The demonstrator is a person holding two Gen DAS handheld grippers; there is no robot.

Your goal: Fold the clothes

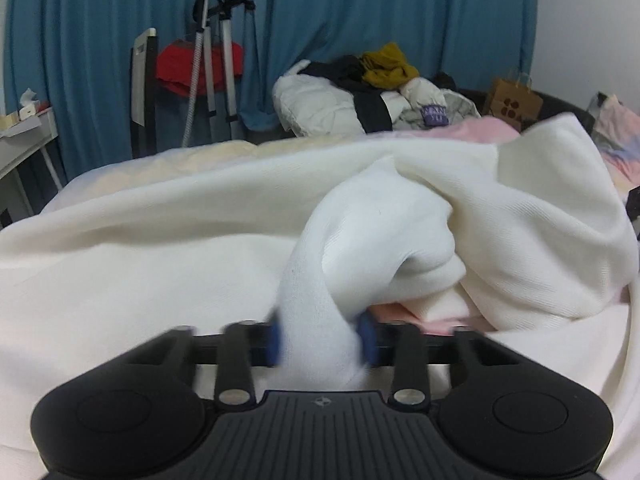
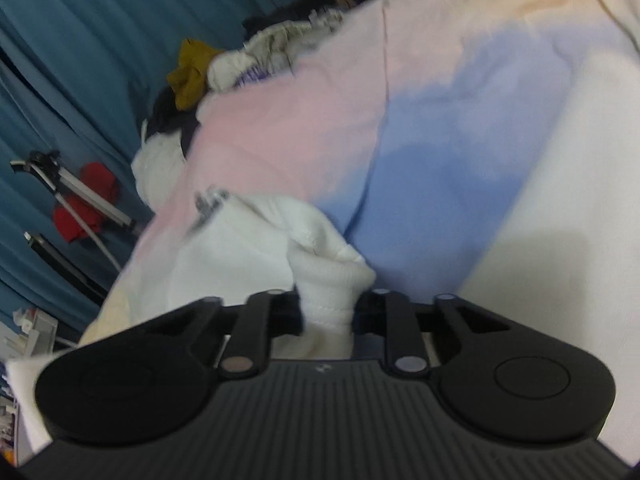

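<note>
A pastel bedspread (image 2: 420, 128) covers the bed, and the white garment (image 1: 200, 248) lies rumpled across its near half, spreading mostly leftward and away. The left gripper (image 1: 322, 338) pinches a bunched fold, blue pads tight against it. The right gripper (image 2: 328, 312) clamps a ribbed hem. The cloth runs forward from both claws, neither clearly nearer.

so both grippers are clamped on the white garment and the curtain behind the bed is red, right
Not quite: the curtain is blue, not red, as the left wrist view shows; the only red there is a cloth by the tripod. The rest holds: the left gripper and the right gripper are each shut on the white garment.
</note>
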